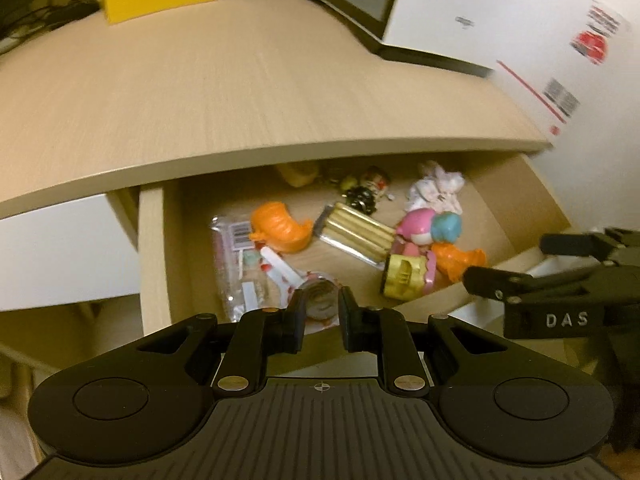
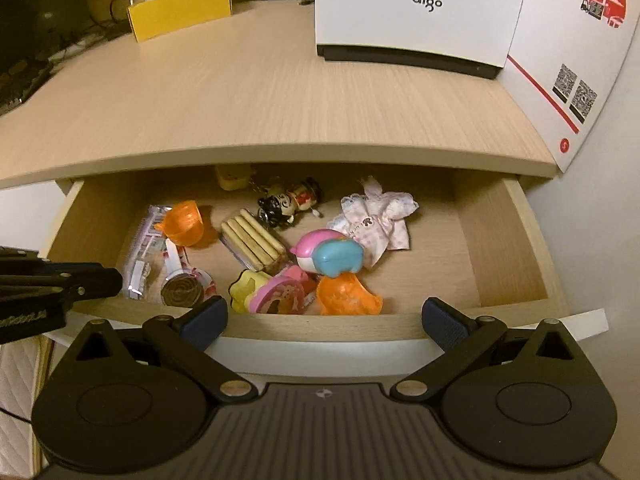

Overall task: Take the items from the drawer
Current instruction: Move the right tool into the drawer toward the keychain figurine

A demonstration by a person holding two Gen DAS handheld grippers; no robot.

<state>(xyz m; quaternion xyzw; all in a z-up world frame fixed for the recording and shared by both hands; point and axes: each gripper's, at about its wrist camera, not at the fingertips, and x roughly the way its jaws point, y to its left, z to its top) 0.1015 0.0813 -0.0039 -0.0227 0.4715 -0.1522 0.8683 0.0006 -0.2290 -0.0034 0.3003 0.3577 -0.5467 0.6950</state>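
A: Nearest the lens: the right gripper [image 2: 324, 316], fingers spread wide and empty, level with the front edge of the open drawer [image 2: 508, 236]. The left gripper [image 1: 322, 312] hangs over the drawer's left front corner. Its fingers are nearly closed, a narrow gap between them, with nothing held as far as can be seen.

B: Contents, largest first?

A: All items lie on the drawer floor, none on the desk [image 2: 260, 92].
1. Doll dress [image 2: 376, 220], rear right. Soft, light cloth; it will bunch, so pinch a fold at its middle.
2. Clear snack packet [image 2: 142, 248], left side. Crinkly, slippery film; take a sealed edge.
3. Pink-and-blue toy [image 2: 328, 254], centre. Hard, rounded, likely to slip; grip across its narrow width.
4. Biscuit-stick pack [image 2: 252, 240], beside it. Stiff but brittle contents; close gently on the long sides.
5. Two orange cups [image 2: 184, 224], one rear left, one at the front wall. Thin plastic; take the rim.
6. Lollipop [image 2: 182, 290], front left, overlapping the snack packet. Grip the disc's edges or the white stick.
7. Keychain figures [image 2: 288, 202], rear. Small, and the chain may drag.

B: Risk?

A: Items touch; lifting one may shift its neighbours.
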